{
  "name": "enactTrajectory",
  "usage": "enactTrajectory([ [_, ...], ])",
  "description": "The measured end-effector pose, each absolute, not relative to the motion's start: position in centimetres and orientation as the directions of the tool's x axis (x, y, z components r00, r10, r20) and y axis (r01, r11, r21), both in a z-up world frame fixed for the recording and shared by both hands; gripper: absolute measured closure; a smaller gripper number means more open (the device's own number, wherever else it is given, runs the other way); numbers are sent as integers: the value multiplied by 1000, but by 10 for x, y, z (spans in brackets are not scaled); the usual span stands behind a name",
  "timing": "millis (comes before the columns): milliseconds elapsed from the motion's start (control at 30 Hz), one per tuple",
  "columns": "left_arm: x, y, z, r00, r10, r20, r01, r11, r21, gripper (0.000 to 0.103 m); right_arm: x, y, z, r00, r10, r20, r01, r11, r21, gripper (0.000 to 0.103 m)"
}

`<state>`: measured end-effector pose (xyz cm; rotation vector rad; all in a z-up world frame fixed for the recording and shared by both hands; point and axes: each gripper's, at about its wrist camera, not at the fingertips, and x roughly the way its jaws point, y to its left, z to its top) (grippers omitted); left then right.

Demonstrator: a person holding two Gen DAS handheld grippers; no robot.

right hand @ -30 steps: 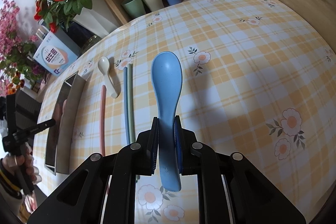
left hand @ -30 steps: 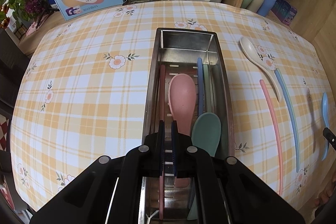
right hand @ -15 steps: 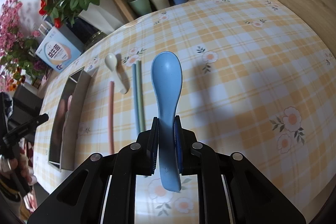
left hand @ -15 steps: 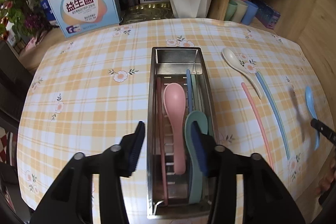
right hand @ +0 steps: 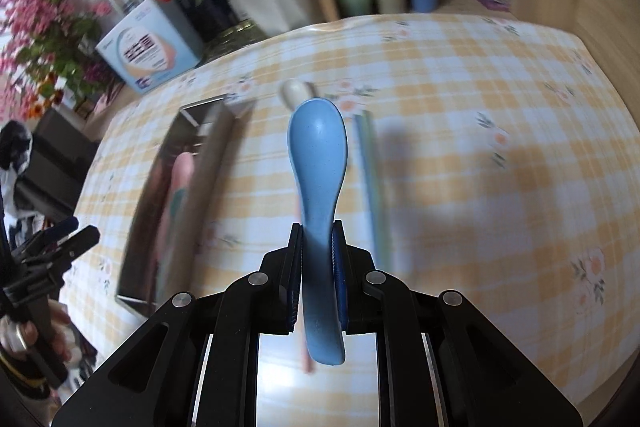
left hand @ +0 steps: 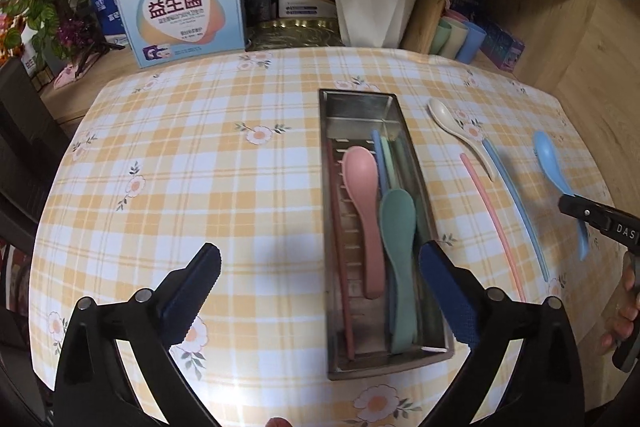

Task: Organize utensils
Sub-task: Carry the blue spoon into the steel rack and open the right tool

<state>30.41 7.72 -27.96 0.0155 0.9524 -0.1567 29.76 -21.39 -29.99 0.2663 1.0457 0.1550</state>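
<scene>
On tablecloth: 1 cream spoon (left hand: 448, 119) | tray (left hand: 360, 99): 2 spoons | left tongs (left hand: 320, 267) spread | right tongs (right hand: 316, 259) pinching blue spoon (right hand: 318, 147)

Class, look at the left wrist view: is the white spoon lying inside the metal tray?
No, the white spoon lies on the tablecloth, right of the metal tray.

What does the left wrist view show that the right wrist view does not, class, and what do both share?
Only the left wrist view shows the open left gripper from behind, with nothing between its fingers, and the green spoon and chopsticks lying clearly inside the tray.

Only the right wrist view shows the right gripper shut on the blue spoon, bowl pointing forward, seen close up.

Both show the tray, pink spoon, white spoon, blue spoon, checked tablecloth, flowers and cups.
</scene>
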Motion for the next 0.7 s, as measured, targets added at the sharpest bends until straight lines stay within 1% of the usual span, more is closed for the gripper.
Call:
enactTrajectory([
  [200,311,100,-284,593,-159,-789,115,987,-113,6,338,-147,-293,457,273,-847,-92,961,260,89],
  [367,315,119,-290,607,-156,-779,78,987,-137,6,371,-97,-294,424,276,-862,-147,961,235,89],
  [500,316,133,-296,611,-163,-775,48,984,-170,6,394,-75,-304,393,258,-882,-132,966,224,89],
  [700,313,144,-304,604,-159,-781,32,984,-175,6,416,-61,-318,361,229,-904,-84,973,213,89],
])
